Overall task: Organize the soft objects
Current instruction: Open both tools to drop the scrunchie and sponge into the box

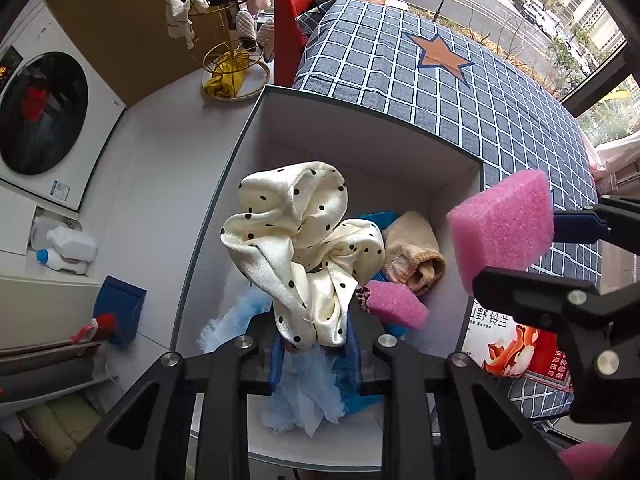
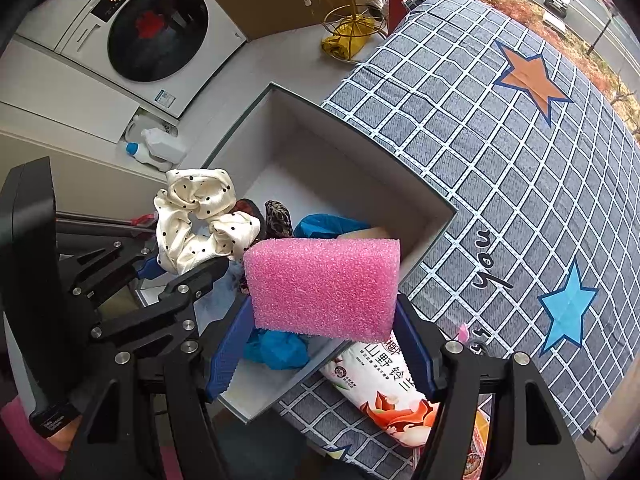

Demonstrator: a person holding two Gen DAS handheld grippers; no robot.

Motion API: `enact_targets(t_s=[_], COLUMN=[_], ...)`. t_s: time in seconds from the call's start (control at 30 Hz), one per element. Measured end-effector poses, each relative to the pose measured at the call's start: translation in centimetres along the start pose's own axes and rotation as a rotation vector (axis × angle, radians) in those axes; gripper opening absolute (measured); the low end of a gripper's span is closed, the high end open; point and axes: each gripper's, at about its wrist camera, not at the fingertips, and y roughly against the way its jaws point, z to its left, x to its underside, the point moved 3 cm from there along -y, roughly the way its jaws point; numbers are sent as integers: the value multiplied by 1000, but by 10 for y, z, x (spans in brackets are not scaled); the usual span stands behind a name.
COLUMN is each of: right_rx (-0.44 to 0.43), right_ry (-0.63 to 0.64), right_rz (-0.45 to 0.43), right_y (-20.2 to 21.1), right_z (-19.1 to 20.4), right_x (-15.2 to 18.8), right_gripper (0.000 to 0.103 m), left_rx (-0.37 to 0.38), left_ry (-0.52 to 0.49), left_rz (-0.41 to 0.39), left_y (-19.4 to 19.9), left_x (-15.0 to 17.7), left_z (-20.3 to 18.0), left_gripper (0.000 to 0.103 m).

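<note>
Holding one soft item each, both claws hang over the open white box [image 1: 256,128], evidently so each item can be released straight into it.

Left claw [image 1: 316,344]: narrowed on the cream polka-dot scrunchie [image 1: 304,248], pinched at its lower folds so the loops stand up clear of the fingers.

Right claw [image 2: 324,332]: closed on the pink foam block [image 2: 324,284], gripped across its two ends and held level above the box's near corner.

Box contents: a second pink foam piece [image 1: 396,308], a tan rolled cloth [image 1: 412,260], pale blue fabric [image 1: 304,400].

View differences: the left wrist view shows the contents beneath the scrunchie. The right wrist view shows both claws together, a dark patterned item [image 2: 278,218] in the box, and a printed packet [image 2: 384,388] lying beside the box on the checked bedding [image 2: 500,168]. Farther off stands a washing machine [image 2: 156,32].
</note>
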Motion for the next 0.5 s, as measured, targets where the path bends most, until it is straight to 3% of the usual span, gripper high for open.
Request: enact_targets(t_s=[0.23, 0.3, 0.37, 0.4, 0.43, 0.47, 0.5], right_rx=[6, 3, -5, -4, 1, 8, 13], right_ry=[-5, -5, -4, -5, -7, -10, -13], right_rz=[0, -1, -2, -5, -10, -22, -30], right_y=[-1, 0, 0, 1, 2, 4, 7], right_z=[-3, -3, -3, -4, -4, -6, -7], right_x=[-2, -3, -3, -2, -2, -2, -1], right_gripper=[70, 70, 73, 78, 95, 103, 103], left_rx=[-2, -1, -16, -29, -44, -62, -83], left_ry=[4, 14, 17, 11, 3, -5, -10], left_rz=[2, -21, -50, -62, -72, -76, -79], left_y=[-2, 2, 6, 9, 11, 13, 15], left_x=[-2, -3, -3, -2, -1, 0, 1], left_z=[-1, -1, 0, 0, -1, -1, -1], left_gripper=[30, 46, 82, 84, 84, 84, 84])
